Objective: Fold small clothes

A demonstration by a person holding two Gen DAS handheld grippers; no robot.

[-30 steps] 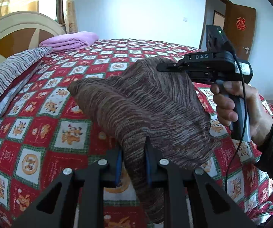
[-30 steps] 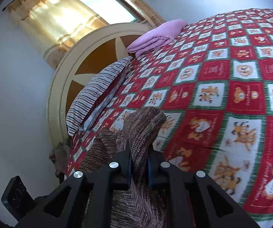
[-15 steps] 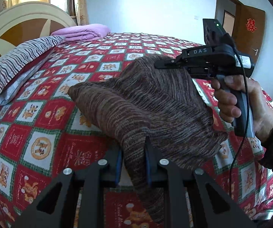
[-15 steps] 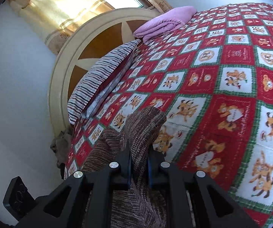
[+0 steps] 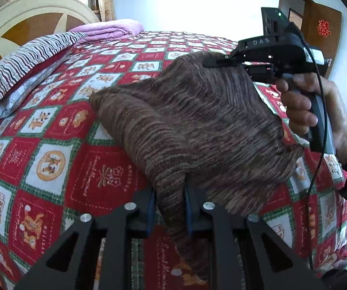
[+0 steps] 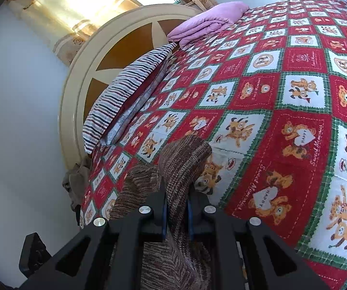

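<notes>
We hold the brown knitted garment (image 5: 197,125) up over the bed (image 5: 52,164), both grippers clamped on its edge: the left gripper (image 5: 168,207) with its jaws narrow on a bunched fold, the right gripper (image 6: 177,207) likewise pinching the knit. We judge this the carry-and-lay-down step; next we need to lower it flat and spread it. Toward the headboard edge lie a striped pillow (image 5: 26,65) and a folded pink blanket (image 5: 110,27); the quilt's middle looks open.

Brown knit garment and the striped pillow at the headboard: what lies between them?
Only bare patchwork bedspread; nothing rests between the brown knit garment and the striped pillow. The left wrist view shows it best.
</notes>
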